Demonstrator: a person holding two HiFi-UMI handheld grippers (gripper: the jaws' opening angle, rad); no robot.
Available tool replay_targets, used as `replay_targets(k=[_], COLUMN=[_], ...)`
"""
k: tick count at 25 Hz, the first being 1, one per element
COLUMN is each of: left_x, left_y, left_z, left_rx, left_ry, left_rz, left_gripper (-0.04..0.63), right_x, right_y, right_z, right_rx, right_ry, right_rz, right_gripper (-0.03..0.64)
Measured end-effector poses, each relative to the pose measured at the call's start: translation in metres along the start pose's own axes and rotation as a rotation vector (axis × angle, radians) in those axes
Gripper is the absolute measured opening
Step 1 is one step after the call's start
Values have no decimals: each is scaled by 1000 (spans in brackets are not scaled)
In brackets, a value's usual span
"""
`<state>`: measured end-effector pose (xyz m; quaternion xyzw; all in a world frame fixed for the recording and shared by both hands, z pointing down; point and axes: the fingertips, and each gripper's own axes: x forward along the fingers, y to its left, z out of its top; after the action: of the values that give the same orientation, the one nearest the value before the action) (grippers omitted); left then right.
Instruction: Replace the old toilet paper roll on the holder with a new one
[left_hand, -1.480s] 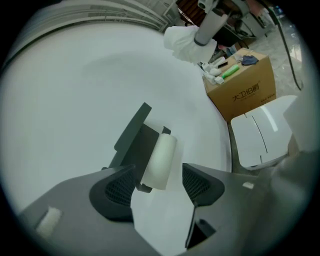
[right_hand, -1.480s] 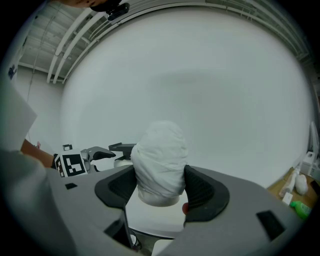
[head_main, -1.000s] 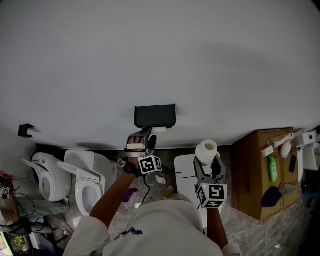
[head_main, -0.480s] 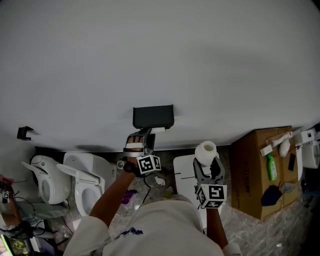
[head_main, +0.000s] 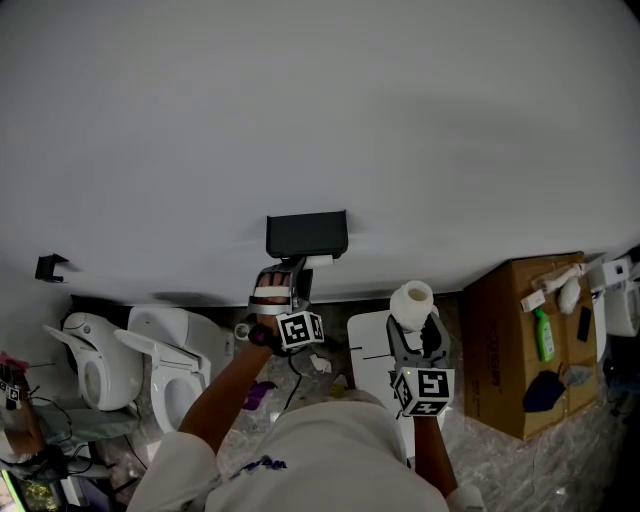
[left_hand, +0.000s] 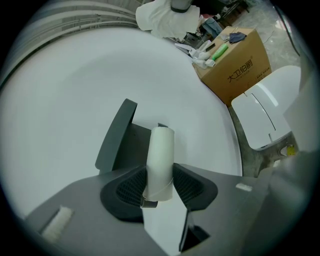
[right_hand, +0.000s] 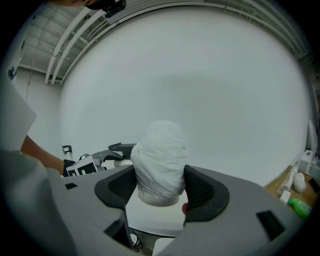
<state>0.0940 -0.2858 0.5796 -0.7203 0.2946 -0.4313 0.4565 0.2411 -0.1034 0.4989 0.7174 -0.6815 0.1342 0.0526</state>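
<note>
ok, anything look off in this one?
Nothing spilled or broken. The left gripper has just been closing its jaws onto the thin old roll at the black holder. The right gripper holds the new roll, whose wraps look rumpled. Scraps litter the floor.

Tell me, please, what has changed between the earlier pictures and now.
The left gripper has just been closing its jaws, and they now press on the thin old roll at the holder. Neither hand visibly moved. The right gripper holds the new roll as before, and the cardboard box stayed in place.
</note>
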Motion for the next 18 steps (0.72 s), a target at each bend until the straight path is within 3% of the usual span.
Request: replay_targets(k=[18], left_x=[6], left_y=[1], left_z=[26], left_rx=[20], left_ry=[-32], left_rz=[-1], left_gripper=[175], right_x=[-14], right_y=[-16], right_z=[-2], right_rx=[6], right_ry=[6], right_rz=[-40], right_gripper=[298])
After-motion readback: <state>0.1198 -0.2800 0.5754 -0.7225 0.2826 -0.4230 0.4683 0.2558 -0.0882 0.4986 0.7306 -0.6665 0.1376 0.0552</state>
